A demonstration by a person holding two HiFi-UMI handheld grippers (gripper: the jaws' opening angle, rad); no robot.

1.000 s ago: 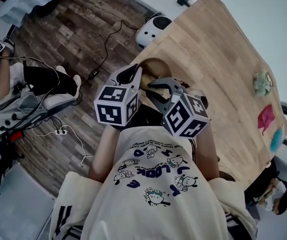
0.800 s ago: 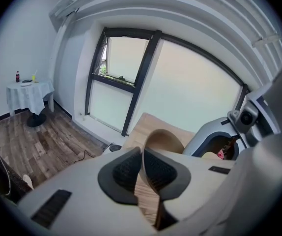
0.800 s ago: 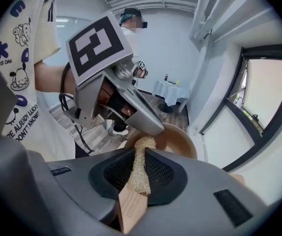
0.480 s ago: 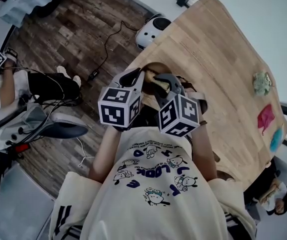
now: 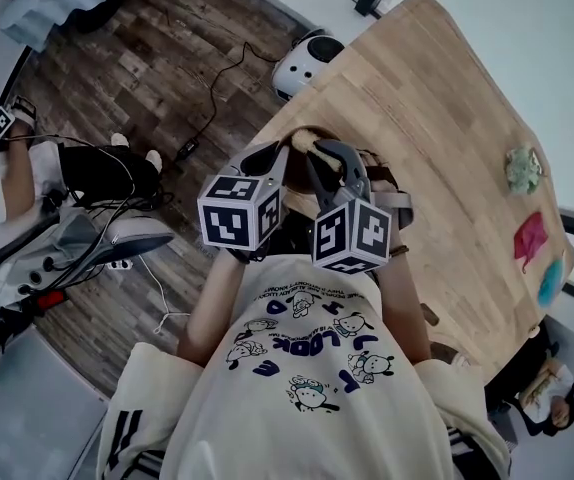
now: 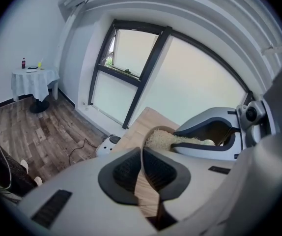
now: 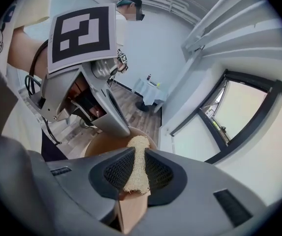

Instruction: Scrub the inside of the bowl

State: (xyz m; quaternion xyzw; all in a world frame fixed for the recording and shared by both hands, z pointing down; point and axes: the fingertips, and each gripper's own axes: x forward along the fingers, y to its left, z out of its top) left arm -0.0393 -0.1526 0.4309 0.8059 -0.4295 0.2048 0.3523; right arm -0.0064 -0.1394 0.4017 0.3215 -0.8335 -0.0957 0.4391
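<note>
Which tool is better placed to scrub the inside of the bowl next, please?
The right tool: it clamps the loofah scrubber, whose tip sits inside the wooden bowl. The left tool is shut on the bowl's rim, steadying it.

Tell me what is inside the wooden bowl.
A pale loofah scrubber, clamped in the right gripper, reaches inside the bowl. That gripper hides much of its floor.

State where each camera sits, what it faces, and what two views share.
Head view: on the person's head, looking steeply down at table, left tongs, right tongs; shirt and arms show.
Left gripper view: on the left tongs, facing the bowl whose rim they clamp.
Right gripper view: on the right tongs, facing the scrubber they grip; an arm shows.
Shared: both gripper views show bowl and scrubber.
</note>
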